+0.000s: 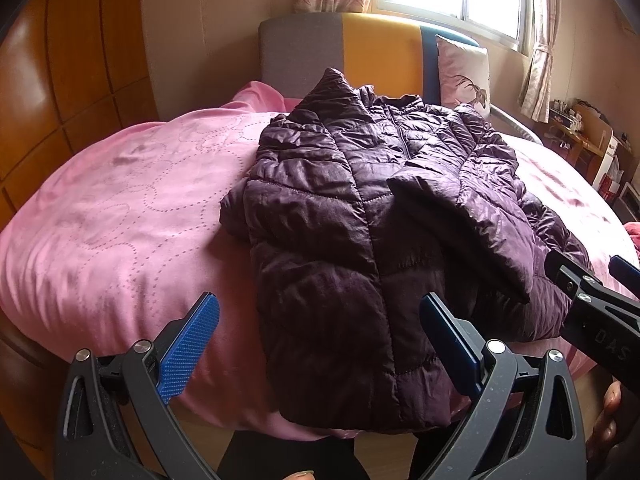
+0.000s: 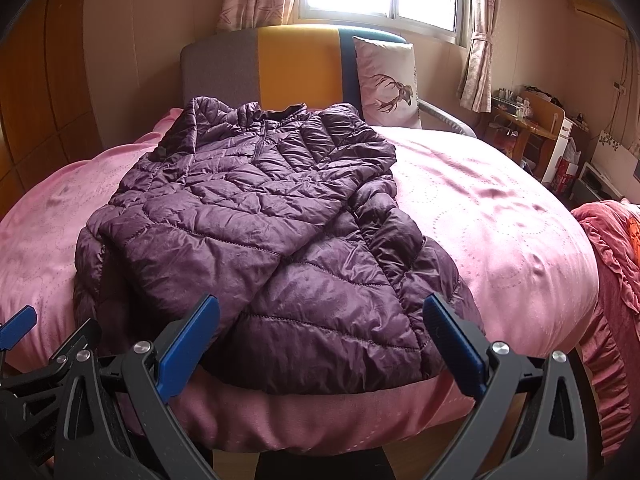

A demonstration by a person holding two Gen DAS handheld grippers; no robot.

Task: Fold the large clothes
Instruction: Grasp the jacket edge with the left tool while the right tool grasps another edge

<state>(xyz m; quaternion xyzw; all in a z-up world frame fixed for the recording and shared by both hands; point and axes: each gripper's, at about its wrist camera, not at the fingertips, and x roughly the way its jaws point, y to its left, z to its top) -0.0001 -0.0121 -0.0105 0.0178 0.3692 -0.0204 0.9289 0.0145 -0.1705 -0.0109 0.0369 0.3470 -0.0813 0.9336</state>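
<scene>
A dark purple quilted puffer jacket (image 1: 352, 216) lies front up on the pink bed cover (image 1: 120, 216), collar toward the headboard, hem at the near edge. Both sleeves are folded across its body. It also shows in the right wrist view (image 2: 260, 224). My left gripper (image 1: 318, 336) is open and empty, just above the jacket's hem near the bed's front edge. My right gripper (image 2: 320, 338) is open and empty, hovering at the hem's right part. The right gripper's black arm also shows at the right of the left wrist view (image 1: 592, 292).
A grey, yellow and blue headboard (image 2: 296, 68) and a deer-print pillow (image 2: 386, 80) stand at the far end under a bright window. A wooden wardrobe (image 1: 60, 80) is at the left. A red ruffled blanket (image 2: 608, 248) and a cluttered desk (image 2: 532, 124) are at the right.
</scene>
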